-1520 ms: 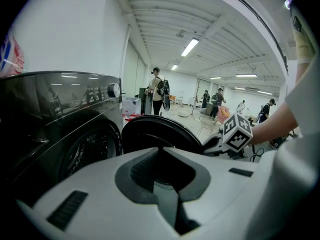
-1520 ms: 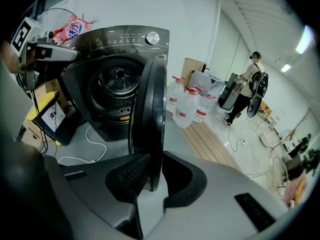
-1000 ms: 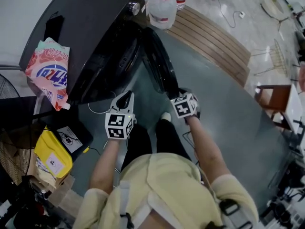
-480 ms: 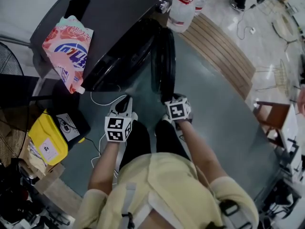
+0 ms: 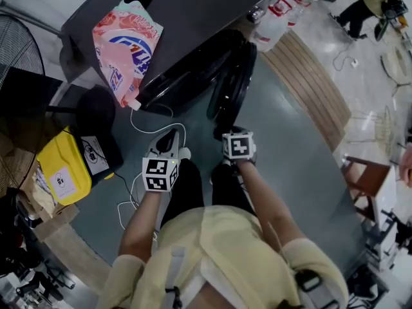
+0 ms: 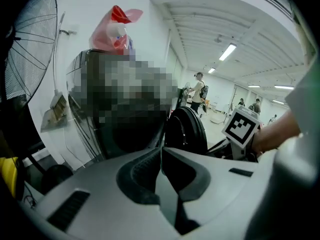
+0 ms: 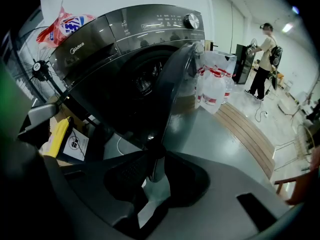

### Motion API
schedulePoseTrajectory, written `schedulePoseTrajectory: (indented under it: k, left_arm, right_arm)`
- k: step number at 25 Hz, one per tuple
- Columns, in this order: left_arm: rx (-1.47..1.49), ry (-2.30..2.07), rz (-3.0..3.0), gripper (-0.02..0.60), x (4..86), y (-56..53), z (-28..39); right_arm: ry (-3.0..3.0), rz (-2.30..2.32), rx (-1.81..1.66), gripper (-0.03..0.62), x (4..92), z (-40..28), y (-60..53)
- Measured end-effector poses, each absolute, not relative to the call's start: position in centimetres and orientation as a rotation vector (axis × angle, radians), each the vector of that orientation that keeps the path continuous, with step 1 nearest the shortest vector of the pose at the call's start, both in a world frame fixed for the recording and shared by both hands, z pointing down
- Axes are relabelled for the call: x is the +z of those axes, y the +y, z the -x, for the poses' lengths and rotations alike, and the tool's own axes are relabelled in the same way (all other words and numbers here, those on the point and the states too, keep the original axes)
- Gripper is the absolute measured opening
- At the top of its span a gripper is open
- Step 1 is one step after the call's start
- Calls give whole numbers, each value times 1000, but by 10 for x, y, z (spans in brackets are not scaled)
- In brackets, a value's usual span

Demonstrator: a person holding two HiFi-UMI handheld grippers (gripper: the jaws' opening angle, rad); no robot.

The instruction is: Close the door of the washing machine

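The dark washing machine point(image 5: 193, 18) stands at the top of the head view, and its round door point(image 5: 233, 85) hangs part-way open. My right gripper point(image 5: 225, 132) is at the door's lower free edge. In the right gripper view the door point(image 7: 175, 94) runs down to the tips of that gripper point(image 7: 151, 156); its jaws are opening, with the edge in the narrow gap. My left gripper point(image 5: 168, 139) hovers left of the door, shut and empty. In the left gripper view the left gripper point(image 6: 161, 151) points at the door point(image 6: 187, 131).
A pink detergent bag point(image 5: 129, 47) lies on top of the machine. Water jugs point(image 5: 273, 28) stand right of it beside a wooden strip point(image 5: 315, 89). A yellow bag point(image 5: 61, 172), a fan point(image 5: 22, 44) and a white cable point(image 5: 145, 131) are on the left. A person point(image 7: 262, 59) stands far off.
The door has swung closer to the machine's front. Both grippers have moved across the floor with it, the right one staying at the door's edge.
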State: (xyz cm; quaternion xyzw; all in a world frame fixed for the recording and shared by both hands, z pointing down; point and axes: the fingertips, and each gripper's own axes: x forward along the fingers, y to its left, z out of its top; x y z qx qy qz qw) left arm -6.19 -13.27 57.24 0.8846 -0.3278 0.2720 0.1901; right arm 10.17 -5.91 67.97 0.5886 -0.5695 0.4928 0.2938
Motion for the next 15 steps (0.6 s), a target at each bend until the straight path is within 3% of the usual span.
schedulePoseTrajectory:
  k: [15]
  left_arm:
    - [715,-1106,-2410,8,565,-149,134]
  right_arm:
    - [-1592,-1564,1269,106,683,-59,-131]
